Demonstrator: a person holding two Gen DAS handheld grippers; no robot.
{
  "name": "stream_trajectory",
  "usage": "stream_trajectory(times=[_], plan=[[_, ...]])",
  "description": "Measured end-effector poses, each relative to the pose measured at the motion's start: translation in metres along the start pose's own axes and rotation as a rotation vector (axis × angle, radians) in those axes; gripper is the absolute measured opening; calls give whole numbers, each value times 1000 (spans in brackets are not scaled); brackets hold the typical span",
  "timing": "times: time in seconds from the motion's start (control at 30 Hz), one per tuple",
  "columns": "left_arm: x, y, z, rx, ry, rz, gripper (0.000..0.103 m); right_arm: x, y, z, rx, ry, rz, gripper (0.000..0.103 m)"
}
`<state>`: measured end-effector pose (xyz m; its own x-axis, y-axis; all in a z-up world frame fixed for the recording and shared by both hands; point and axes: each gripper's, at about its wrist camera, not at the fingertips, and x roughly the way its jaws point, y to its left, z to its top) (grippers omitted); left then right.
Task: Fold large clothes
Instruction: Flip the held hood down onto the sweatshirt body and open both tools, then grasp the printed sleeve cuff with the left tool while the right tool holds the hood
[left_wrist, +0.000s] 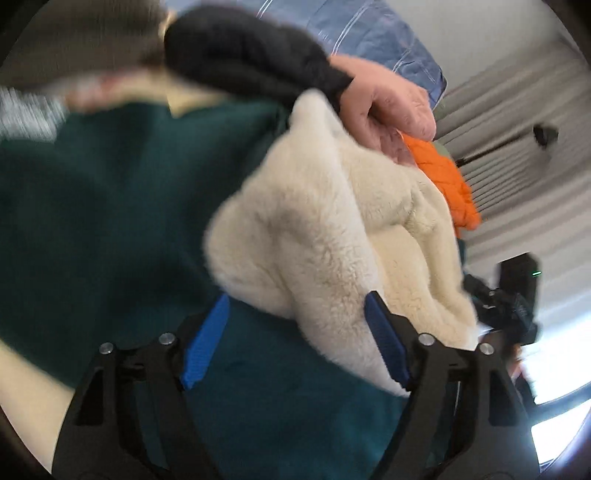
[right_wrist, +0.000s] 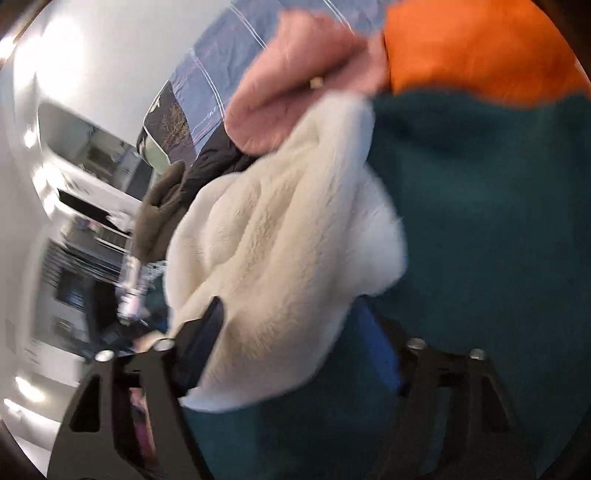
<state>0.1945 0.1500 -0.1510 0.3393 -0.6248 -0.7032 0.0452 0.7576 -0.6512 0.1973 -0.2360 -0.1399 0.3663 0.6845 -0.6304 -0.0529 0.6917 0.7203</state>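
Holding a cream fleece garment (left_wrist: 332, 236) up against a dark green one (left_wrist: 103, 206), both tools appear to be lifting the bulky cloth clear so it can be shaken out or laid flat for folding; that is my reading, since both views are blurred.

On the left gripper (left_wrist: 295, 339) the blue fingers (left_wrist: 207, 343) stand spread wide; the fleece drapes over the right-hand finger and only brushes it, so nothing looks pinched. On the right gripper (right_wrist: 291, 354) the fingers (right_wrist: 207, 332) are also apart, with a thick wad of fleece (right_wrist: 266, 258) bunched between them; whether they press on it firmly I cannot tell.

A bare hand (left_wrist: 388, 107) grips the top of the fleece beside a black sleeve (left_wrist: 243, 55), and an orange piece (left_wrist: 447, 177) sits just behind it. In the right view the orange cloth (right_wrist: 480, 48) lies above the green one (right_wrist: 480, 206).

A blue striped sheet (right_wrist: 236, 62) lies beyond, with a brown garment (right_wrist: 159, 214) near it. Green fabric crowds the lower half of both views and hides any surface underneath.
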Motion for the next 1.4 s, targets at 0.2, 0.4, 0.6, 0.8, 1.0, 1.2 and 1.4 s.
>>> stream_trajectory(times=[0.2,0.4,0.6,0.8,1.0,1.2,1.4], plan=[[30,-7,45,-125,-108,-163,26,13,7,40,84,-117,54,29],[-15,-52,44,213,-374,-196,21,-36,43,23,-405,-366,-39,25],[41,-10,19,184,-127,-23,34,-11,-2,9,-290,-160,-183,47],[-5,-44,14,242,-260,106,56,-57,71,-15,-437,-373,-470,62],[-34,-101,-10,356,-315,-69,45,-37,119,-80,-603,-288,-207,52],[80,-105,-29,493,-126,213,49,36,80,-111,-633,-151,-392,58],[63,-106,-23,449,-158,155,49,16,89,-112,-600,-155,-381,58]])
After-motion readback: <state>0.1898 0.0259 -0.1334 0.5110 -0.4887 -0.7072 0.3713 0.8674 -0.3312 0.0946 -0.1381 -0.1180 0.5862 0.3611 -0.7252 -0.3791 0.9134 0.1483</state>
